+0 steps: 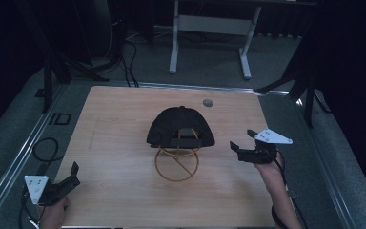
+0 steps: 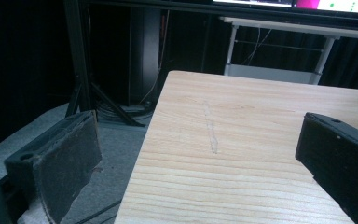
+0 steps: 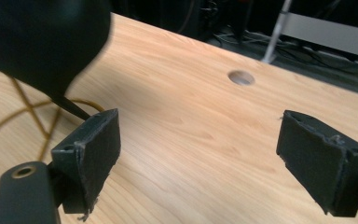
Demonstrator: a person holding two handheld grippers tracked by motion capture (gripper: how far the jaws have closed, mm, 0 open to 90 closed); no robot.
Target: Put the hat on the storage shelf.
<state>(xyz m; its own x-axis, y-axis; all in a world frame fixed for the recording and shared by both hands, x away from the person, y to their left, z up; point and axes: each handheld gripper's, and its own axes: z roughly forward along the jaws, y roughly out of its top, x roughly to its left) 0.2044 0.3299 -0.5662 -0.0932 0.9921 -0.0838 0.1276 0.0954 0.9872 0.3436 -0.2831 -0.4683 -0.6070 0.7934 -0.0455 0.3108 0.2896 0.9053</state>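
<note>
From above, 1 black baseball cap [image 1: 181, 126] sits on 1 gold wire stand [image 1: 177, 164] mid-table on the light wooden table [image 1: 124, 191], the left gripper [image 1: 69, 177] low at its near left corner and the right gripper [image 1: 242, 141] level beside the cap, while each gripper view shows 2 jaws spread apart, empty.

Room setting. A light wood-grain worktop [image 1: 124, 143] with a round cable hole [image 1: 208, 102] near its far edge stands on grey carpeted floor [image 1: 209, 62]. Beyond the open jaws in the left gripper view stands a white-legged table [image 2: 279, 46]; black stand legs [image 2: 81, 93] rise ahead of the left-hand jaw. Black cables [image 1: 45, 148] lie coiled on the floor. The surroundings are dark; lighting is dim.
</note>
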